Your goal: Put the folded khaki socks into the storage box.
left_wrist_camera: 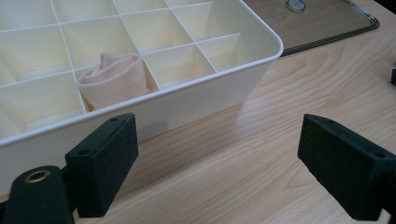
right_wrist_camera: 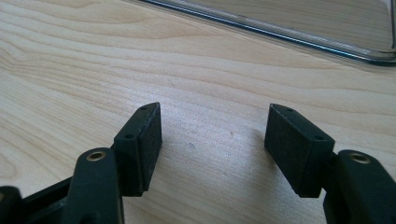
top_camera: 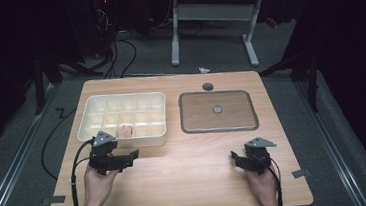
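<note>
A white compartment box (top_camera: 104, 135) stands on the left half of the wooden table (top_camera: 187, 173). In one of its front-row cells lies a rolled pinkish cloth (top_camera: 125, 131), which the left gripper view shows close up as cloth (left_wrist_camera: 114, 77) just behind the box's front wall (left_wrist_camera: 187, 105). My left gripper (top_camera: 128, 158) hovers right in front of that wall, open and holding nothing (left_wrist_camera: 219, 140). A clear lid (top_camera: 218, 111) lies flat to the right of the box. Near the front right edge, my right gripper (top_camera: 238, 159) is open over bare wood (right_wrist_camera: 215, 126), a little short of the lid's rim (right_wrist_camera: 303, 32).
A small dark round cap (top_camera: 207, 86) sits at the table's far edge behind the lid. Beyond the table are a desk's white legs (top_camera: 174, 33) and floor cables (top_camera: 116, 53). Bare wood stretches between the two grippers.
</note>
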Tool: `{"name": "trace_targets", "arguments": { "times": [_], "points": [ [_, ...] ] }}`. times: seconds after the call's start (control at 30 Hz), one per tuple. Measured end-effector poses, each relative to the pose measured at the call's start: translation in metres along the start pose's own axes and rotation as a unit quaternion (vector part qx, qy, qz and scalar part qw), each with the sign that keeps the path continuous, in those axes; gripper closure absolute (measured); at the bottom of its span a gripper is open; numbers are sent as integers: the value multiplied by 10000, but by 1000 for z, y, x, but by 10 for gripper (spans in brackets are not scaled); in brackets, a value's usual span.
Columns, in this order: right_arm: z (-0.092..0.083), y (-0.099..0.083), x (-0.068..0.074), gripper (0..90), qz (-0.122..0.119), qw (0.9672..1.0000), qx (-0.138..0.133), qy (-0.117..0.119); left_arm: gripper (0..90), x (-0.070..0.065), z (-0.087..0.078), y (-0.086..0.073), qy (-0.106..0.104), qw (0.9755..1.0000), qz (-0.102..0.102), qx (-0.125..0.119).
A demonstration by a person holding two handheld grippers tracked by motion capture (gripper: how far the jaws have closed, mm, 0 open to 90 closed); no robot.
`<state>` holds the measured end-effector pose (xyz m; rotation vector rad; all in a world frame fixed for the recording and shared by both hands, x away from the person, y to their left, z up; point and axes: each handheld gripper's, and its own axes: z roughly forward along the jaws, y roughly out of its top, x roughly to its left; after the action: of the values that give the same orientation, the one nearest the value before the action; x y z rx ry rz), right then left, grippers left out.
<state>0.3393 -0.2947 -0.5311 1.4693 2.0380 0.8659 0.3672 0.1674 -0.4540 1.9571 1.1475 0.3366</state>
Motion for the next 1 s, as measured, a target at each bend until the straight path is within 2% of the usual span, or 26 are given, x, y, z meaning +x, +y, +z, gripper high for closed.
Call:
{"name": "trace_targets", "arguments": {
  "times": [0.37, 1.0],
  "points": [
    [0, 0, 0, 367, 2, 10000, 3, 3, 137, -7, 6, -1, -125, 9999, 7, -8],
    [0, 0, 0, 367, 3, 10000, 3, 4, 149, -16, 18, -7, -319, 9994, -10, 144]
  ]
}}
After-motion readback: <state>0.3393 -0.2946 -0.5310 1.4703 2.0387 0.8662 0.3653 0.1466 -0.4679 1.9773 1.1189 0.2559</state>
